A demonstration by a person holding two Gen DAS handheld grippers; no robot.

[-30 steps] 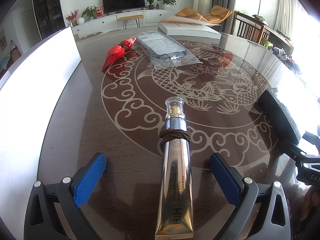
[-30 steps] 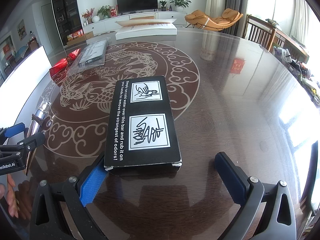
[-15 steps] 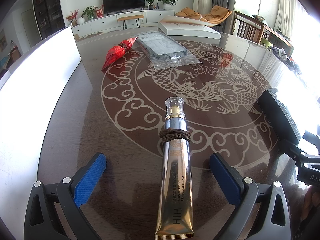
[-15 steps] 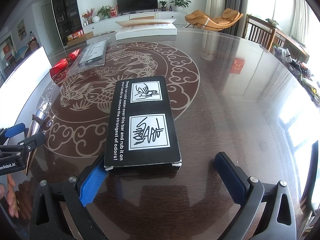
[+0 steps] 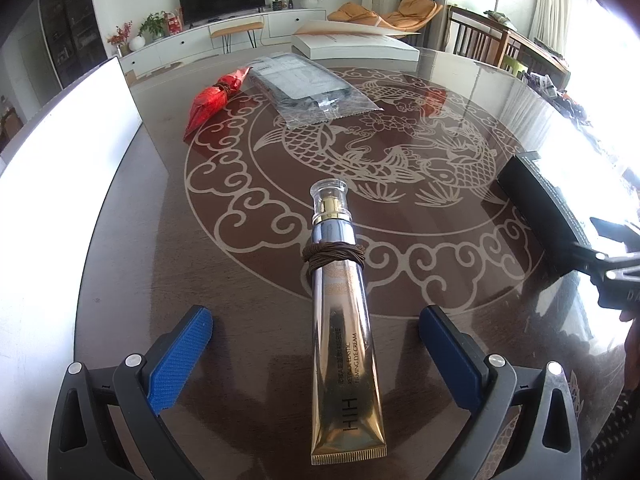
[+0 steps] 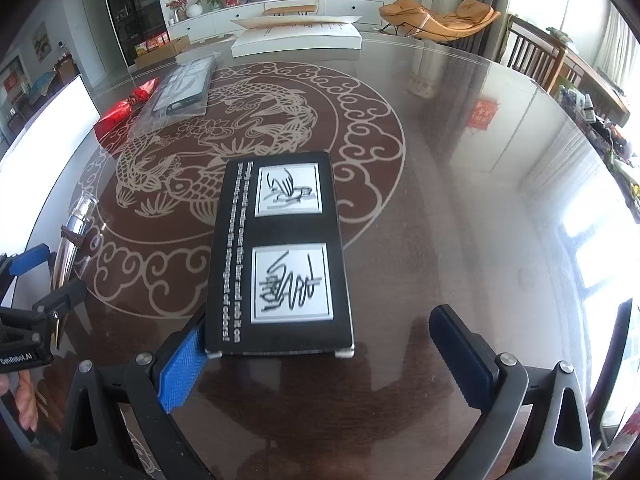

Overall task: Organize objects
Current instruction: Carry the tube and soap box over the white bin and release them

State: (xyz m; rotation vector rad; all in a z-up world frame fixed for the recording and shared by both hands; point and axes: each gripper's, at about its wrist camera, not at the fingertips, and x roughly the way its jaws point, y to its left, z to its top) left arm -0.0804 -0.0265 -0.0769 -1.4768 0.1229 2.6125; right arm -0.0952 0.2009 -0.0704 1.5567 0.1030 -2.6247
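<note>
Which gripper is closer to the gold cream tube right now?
Left. The left gripper is open with the cream tube lying between its fingers, untouched. The right gripper sits off to the tube's right, open around the black box.

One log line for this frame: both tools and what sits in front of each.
left tool: open, astride gold cream tube | right tool: open, left pad at black box corner | nothing gripped
</note>
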